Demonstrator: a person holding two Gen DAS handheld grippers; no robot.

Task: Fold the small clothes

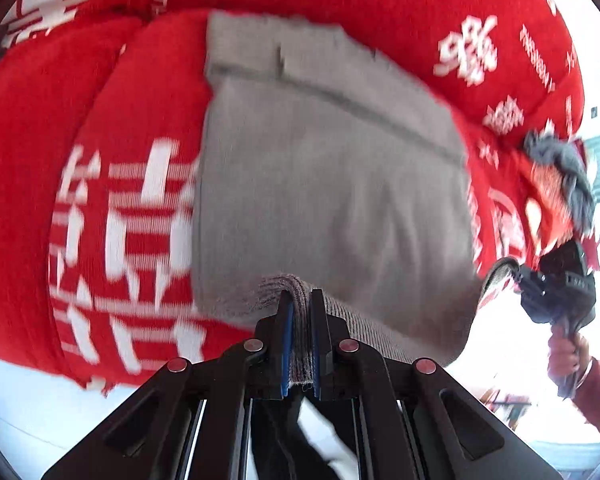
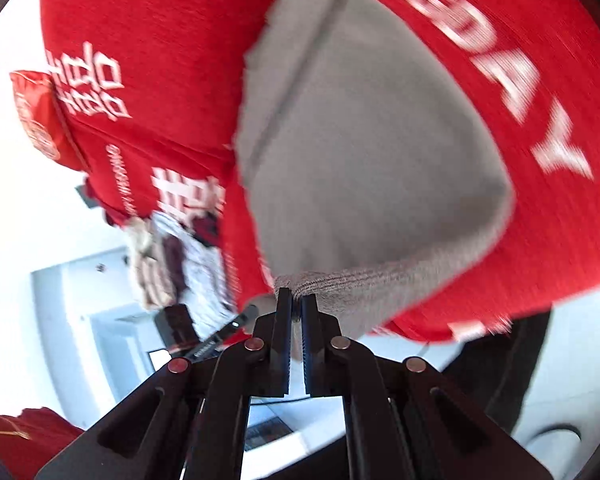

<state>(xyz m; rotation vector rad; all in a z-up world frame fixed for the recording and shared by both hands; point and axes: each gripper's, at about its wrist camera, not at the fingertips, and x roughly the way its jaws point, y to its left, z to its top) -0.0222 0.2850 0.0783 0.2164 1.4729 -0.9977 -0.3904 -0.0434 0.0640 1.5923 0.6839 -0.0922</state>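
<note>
A grey knit garment [image 1: 332,184] lies spread over a red blanket [image 1: 112,100] with white lettering. My left gripper [image 1: 300,300] is shut on the garment's ribbed near edge, the cloth pinched between its blue pads. In the right wrist view the same grey garment [image 2: 364,160] hangs from my right gripper [image 2: 296,300], which is shut on another part of that ribbed edge. The left wrist view also catches the right gripper [image 1: 516,270] at the far right, clamped on the garment's corner, with a person's hand [image 1: 568,352] holding it. Both held edges are lifted off the blanket.
The red blanket [image 2: 540,200] covers most of the surface under the garment. A small heap of grey and red clothes [image 1: 560,176] lies at the right edge. More clothes, striped and dark red [image 2: 172,256], lie beyond the blanket on the left. White floor shows around it.
</note>
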